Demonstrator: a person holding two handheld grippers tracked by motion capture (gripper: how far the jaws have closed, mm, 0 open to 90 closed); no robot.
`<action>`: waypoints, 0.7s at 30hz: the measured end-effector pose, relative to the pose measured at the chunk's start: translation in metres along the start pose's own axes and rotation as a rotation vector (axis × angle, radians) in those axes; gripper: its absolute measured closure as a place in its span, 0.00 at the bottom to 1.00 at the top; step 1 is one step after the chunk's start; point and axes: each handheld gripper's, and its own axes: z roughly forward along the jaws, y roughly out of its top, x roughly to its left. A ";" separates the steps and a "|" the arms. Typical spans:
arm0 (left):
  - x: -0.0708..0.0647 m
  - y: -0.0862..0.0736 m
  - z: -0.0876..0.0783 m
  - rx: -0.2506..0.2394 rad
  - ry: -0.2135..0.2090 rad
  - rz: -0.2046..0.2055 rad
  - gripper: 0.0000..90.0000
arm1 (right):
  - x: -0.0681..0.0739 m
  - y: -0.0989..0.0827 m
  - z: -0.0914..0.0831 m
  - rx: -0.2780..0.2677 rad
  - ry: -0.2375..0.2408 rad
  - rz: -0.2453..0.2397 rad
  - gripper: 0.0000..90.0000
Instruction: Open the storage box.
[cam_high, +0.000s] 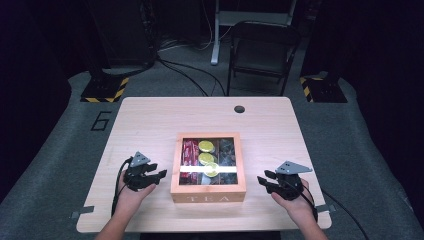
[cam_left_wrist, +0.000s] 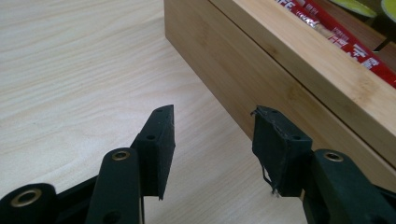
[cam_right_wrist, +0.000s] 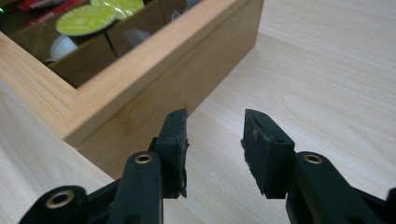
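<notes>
Wooden tea box (cam_high: 208, 192) sits mid-desk (cam_high: 150, 120), toward the near edge, glass lid shut; red packets (cam_high: 189, 151) and lime-green pods (cam_high: 205, 146) inside. Left gripper (cam_high: 156, 173) just off the box's left side, jaws spread, nothing between. Right gripper (cam_high: 264, 179) off its right side, jaws spread, empty.

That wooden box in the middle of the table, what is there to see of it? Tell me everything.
The wooden box is square, of light bamboo-like wood, with TEA lettered on its front wall. Its lid looks shut, a wooden frame around a clear window that catches a streak of glare. Through the window show compartments: red packets on the left, round lime-green capsules in the middle, darker contents on the right. It sits flat on the table, between the left claw and the right claw. Neither claw touches it; both stand open with nothing between them.
</notes>
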 end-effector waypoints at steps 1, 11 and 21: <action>-0.001 0.001 -0.003 -0.006 0.005 0.002 0.54 | 0.002 0.002 -0.002 0.001 -0.005 -0.008 0.66; -0.004 0.004 -0.010 -0.027 -0.014 -0.026 0.56 | 0.019 0.015 -0.014 0.006 0.073 -0.013 0.77; -0.004 0.004 -0.012 -0.025 -0.019 -0.032 0.56 | 0.040 -0.001 -0.016 0.015 0.129 -0.074 0.90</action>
